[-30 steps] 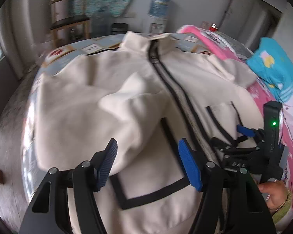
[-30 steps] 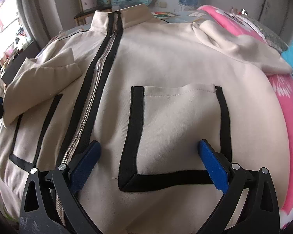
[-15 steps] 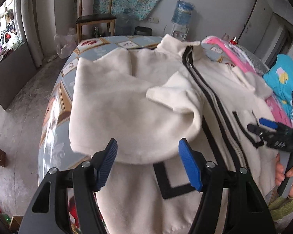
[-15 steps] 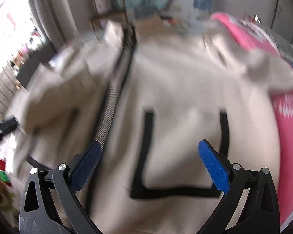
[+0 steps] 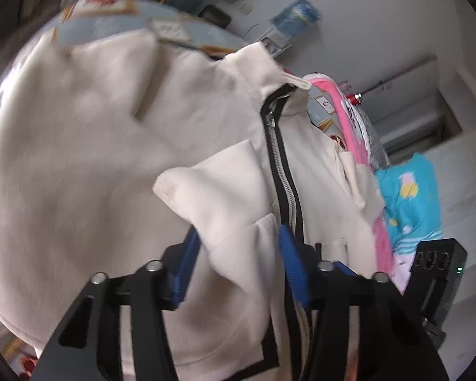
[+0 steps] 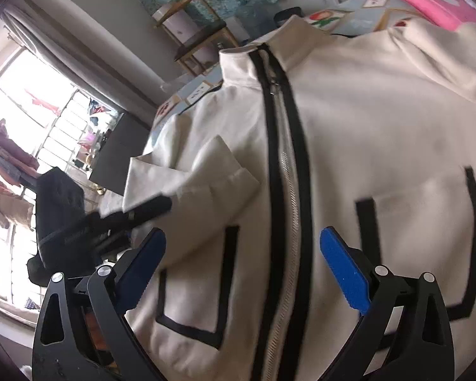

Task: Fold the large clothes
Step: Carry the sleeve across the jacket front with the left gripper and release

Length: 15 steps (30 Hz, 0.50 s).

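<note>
**Left gripper closing around sleeve, right gripper wide and empty over jacket**

Left wrist view: the left gripper point(image 5: 238, 254) sits low centre, its blue pads point(image 5: 290, 260) on either side of the folded sleeve point(image 5: 225, 197) of the cream jacket point(image 5: 79, 146). Jaws have just been closing, now about half open, with sleeve fabric bunched between them; both pads appear to touch the cloth, though a firm pinch cannot be told. The jacket fills the left and centre of the frame, blurred, lying on a patterned bed cover point(image 5: 117, 16). Its black-edged zipper point(image 5: 284, 171) runs from the collar at upper centre down past the right pad. Only this view shows the pink blanket point(image 5: 349, 117) and turquoise cloth point(image 5: 409, 197) at right, and the right gripper's black body at lower right.

Right wrist view: the right gripper point(image 6: 241, 270) is wide open, nothing between its pads, hovering above the jacket's lower front. Zipper runs down mid-frame; black-outlined pockets point(image 6: 200, 285) lie either side. Only here: the left gripper seen from outside at left, its finger point(image 6: 152, 206) on the sleeve cuff, plus a window point(image 6: 25, 127) at far left and a wooden chair point(image 6: 200, 41) at top.
</note>
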Available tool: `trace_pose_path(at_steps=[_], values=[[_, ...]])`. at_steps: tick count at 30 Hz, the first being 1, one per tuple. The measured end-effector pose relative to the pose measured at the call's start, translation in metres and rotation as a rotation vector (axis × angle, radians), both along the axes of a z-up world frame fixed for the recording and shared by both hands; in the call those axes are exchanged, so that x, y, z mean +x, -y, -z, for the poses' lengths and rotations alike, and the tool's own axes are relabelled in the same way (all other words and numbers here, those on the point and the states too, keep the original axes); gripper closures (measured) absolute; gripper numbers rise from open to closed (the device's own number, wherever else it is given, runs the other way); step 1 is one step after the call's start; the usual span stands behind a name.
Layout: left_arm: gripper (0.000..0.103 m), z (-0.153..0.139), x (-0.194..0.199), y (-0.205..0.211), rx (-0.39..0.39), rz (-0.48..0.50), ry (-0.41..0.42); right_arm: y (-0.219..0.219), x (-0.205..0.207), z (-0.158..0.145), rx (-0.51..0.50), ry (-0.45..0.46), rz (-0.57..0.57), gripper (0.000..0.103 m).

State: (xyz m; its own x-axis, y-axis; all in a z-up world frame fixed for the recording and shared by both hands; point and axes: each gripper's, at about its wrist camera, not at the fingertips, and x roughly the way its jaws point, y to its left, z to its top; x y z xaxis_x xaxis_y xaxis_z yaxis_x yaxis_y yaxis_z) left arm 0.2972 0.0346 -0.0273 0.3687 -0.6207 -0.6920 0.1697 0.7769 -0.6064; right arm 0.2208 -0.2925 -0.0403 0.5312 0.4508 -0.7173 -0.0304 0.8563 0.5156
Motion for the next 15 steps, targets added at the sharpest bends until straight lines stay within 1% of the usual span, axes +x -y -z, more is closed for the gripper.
trace_pose_path(at_steps=[1,3,5,7,9,12,15], values=[[0.062,-0.005,-0.004,0.007,0.008,0.03,0.032,0.005,-0.002,-0.001,-0.001,0.001,0.009,0.009],[0.062,-0.019,-0.02,0.023,0.017,0.119,0.116,0.018,-0.007,-0.005,-0.001,0.013,0.033,0.009],[0.062,-0.03,-0.041,0.045,0.051,0.226,0.186,0.034,-0.016,-0.007,-0.005,0.024,0.059,0.009],[0.062,-0.034,-0.064,0.06,0.071,0.314,0.212,0.046,-0.021,-0.01,-0.005,0.033,0.078,0.009],[0.062,-0.029,-0.084,0.068,0.092,0.373,0.205,0.058,-0.027,-0.012,0.001,0.038,0.097,0.009],[0.062,-0.019,-0.107,0.067,0.12,0.393,0.175,0.071,-0.036,-0.013,0.04,0.04,0.111,0.01],[0.062,-0.015,-0.115,0.053,0.135,0.349,0.169,0.079,-0.041,-0.009,0.122,0.028,0.106,0.013]])
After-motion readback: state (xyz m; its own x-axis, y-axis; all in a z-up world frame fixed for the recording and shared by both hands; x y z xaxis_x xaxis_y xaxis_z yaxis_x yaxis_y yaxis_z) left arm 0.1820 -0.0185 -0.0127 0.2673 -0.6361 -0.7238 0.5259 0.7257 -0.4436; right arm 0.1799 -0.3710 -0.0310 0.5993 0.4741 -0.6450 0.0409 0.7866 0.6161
